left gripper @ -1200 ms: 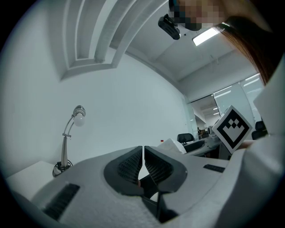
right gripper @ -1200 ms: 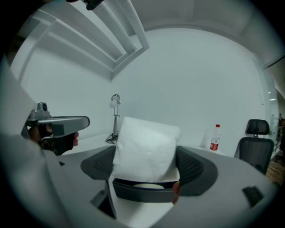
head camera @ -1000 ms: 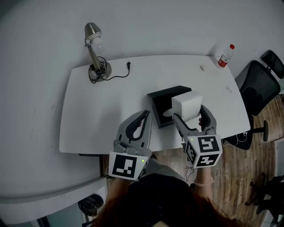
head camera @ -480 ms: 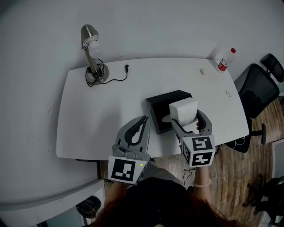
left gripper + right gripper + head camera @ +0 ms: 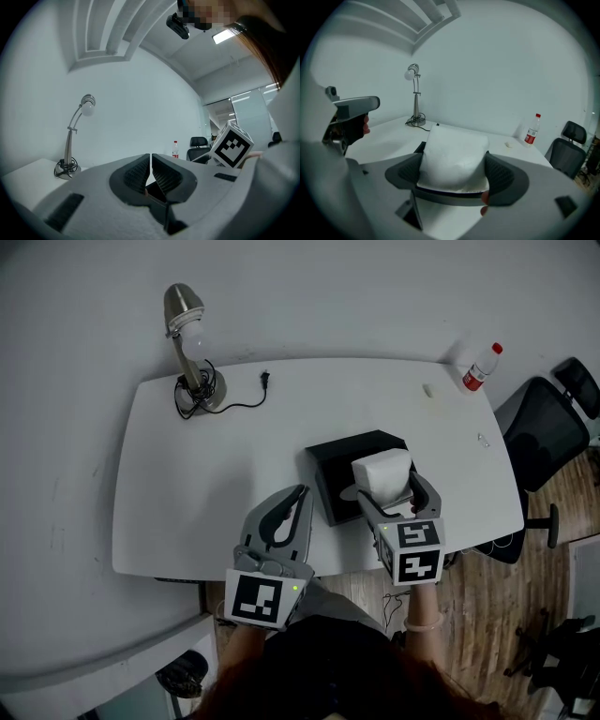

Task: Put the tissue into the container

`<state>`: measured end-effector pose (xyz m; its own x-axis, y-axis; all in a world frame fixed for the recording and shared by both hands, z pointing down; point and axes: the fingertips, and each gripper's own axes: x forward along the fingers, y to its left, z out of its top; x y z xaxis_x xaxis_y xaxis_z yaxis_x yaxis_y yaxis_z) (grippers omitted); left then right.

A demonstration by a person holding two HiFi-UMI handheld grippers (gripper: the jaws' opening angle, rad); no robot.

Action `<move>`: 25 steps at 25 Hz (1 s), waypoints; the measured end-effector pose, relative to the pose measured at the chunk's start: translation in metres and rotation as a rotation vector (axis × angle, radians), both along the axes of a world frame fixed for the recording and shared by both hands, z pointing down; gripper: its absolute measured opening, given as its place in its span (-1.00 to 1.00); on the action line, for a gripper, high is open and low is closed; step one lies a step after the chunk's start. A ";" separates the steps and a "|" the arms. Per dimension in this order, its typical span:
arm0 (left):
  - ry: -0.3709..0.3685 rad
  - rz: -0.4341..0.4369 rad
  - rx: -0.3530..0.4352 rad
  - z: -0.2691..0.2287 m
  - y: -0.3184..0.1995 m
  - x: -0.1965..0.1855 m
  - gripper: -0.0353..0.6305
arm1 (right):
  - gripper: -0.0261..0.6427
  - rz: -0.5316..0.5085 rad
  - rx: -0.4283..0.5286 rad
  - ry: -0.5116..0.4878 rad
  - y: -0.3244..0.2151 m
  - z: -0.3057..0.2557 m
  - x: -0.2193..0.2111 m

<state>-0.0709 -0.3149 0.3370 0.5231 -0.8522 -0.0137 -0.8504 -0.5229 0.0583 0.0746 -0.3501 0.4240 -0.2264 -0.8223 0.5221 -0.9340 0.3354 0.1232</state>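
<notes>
The right gripper (image 5: 452,164) has its jaws clamped on the white tissue pack (image 5: 451,150), over the black container (image 5: 336,457) on the bench (image 5: 216,474); lower it level, square to the walls, then release. The left gripper (image 5: 150,169) idles alongside, jaws pressed together on nothing

Left gripper (image 5: 302,491) and right gripper (image 5: 386,486) were grey, with curved jaws and black ribbed pads (image 5: 133,172), each carrying a white cube (image 5: 410,551) printed with black square markers; person wore a dark top (image 5: 319,667).
</notes>
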 end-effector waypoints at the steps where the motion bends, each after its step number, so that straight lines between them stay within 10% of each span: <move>1: 0.000 0.000 0.000 0.001 -0.001 0.000 -0.78 | 0.38 0.001 -0.009 0.003 -0.001 0.001 0.000; 25: 0.024 -0.004 -0.053 0.023 -0.027 -0.002 -0.78 | 0.38 -0.078 -0.243 0.108 -0.020 0.049 -0.011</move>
<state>-0.0726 -0.3423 0.3603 0.5193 -0.8544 0.0186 -0.8507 -0.5148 0.1065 0.0633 -0.3701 0.4732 -0.2165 -0.6524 0.7263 -0.8898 0.4380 0.1281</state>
